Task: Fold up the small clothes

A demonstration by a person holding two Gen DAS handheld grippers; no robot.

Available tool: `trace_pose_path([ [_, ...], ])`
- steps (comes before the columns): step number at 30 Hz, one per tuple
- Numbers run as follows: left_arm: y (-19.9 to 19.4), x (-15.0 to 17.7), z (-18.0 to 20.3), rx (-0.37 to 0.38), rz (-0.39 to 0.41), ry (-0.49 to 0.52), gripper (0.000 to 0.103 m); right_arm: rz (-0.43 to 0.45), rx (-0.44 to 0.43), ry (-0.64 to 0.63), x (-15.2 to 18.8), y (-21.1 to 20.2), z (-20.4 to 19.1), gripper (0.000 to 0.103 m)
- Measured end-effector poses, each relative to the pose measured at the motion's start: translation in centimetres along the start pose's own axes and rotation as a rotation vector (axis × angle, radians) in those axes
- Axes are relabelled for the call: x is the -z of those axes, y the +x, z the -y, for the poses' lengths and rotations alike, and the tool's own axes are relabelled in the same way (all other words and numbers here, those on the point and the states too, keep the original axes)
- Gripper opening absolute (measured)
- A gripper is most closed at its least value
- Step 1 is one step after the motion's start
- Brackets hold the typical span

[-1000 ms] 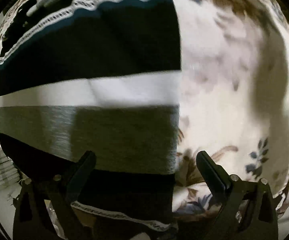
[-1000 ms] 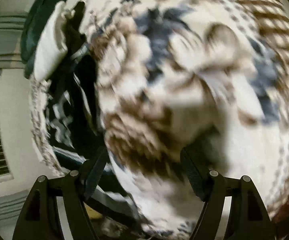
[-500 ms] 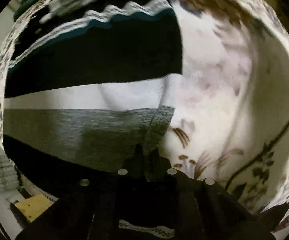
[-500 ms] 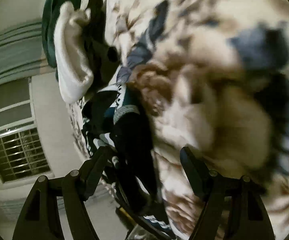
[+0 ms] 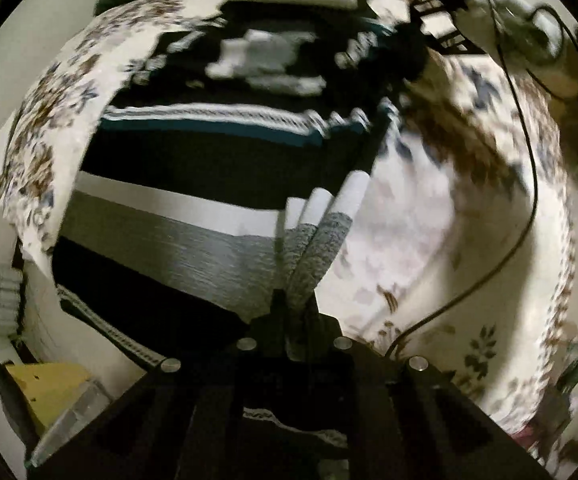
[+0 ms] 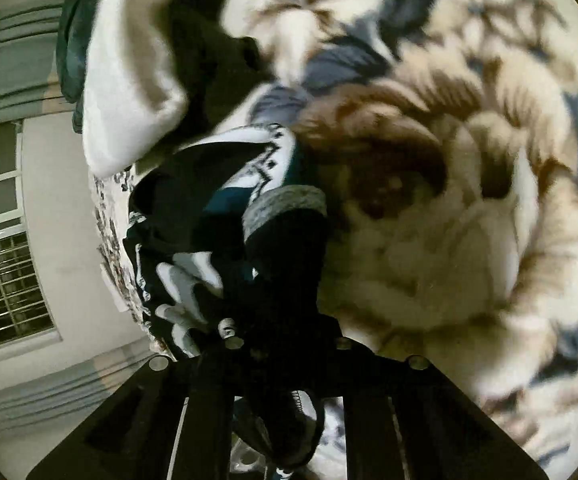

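Observation:
A small striped knit garment [image 5: 193, 208], black, teal, white and grey with white patterned trim, lies on a floral bedspread [image 5: 429, 216]. My left gripper [image 5: 293, 308] is shut on its right edge at the grey band, and the cloth is pulled up in folds from the pinch. In the right wrist view my right gripper [image 6: 285, 320] is shut on another edge of the same garment [image 6: 285, 248], at the black and grey part, with the cloth bunched above the jaws.
A white folded cloth [image 6: 129, 92] and dark green clothes [image 6: 73, 28] lie at the far end of the bed. A black cable [image 5: 529, 184] runs across the bedspread on the right. A yellow box [image 5: 45, 384] sits below the bed edge. A barred window [image 6: 1, 292] is on the left wall.
Both grippers were open a second ago. The left one closed on the garment's right edge and lifted it. The right one moved onto the garment and closed on it.

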State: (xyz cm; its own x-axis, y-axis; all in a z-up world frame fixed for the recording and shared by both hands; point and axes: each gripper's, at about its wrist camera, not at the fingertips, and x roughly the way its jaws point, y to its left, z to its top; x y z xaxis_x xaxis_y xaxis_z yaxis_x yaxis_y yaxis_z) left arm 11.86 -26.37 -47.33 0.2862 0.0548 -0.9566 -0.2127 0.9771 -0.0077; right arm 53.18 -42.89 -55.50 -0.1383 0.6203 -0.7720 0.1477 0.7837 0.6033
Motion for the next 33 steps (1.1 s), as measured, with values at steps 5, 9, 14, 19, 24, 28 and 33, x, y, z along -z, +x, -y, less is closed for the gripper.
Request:
trace_pose_path([
  [5,-2.0,-1.6,-4.9,0.033,0.029,-0.109,0.005,0.001,0.107,-0.046,1.5,-1.3,-7.6,0.011],
  [9,-2.2,-2.3,-10.5,0.09,0.031,-0.224,0.005,0.0,0.163,-0.092,2.6,-0.4,-14.2,0.011],
  [14,-1.4,-3.0,-17.5,0.181,0.02,-0.37,0.004,0.011,0.209,-0.16,3.0,3.4,-22.8,0.011],
  [19,1.1,-3.2,-25.5,0.274,-0.022,-0.494,0.004,0.008,0.286,-0.21,3.1,10.7,-31.4,0.011],
  [24,4.3,-3.4,-32.4,0.319,-0.072,-0.546,0.004,-0.01,0.401,-0.244,2.6,19.4,-37.5,0.011],
  [28,7.0,-4.0,-36.6,0.347,-0.095,-0.53,0.004,-0.01,0.474,-0.244,1.6,25.1,-39.9,0.011],
  [33,10.7,-3.5,-41.8,0.333,-0.178,-0.527,0.006,-0.041,0.421,-0.185,0.9,28.8,-39.1,0.024],
])
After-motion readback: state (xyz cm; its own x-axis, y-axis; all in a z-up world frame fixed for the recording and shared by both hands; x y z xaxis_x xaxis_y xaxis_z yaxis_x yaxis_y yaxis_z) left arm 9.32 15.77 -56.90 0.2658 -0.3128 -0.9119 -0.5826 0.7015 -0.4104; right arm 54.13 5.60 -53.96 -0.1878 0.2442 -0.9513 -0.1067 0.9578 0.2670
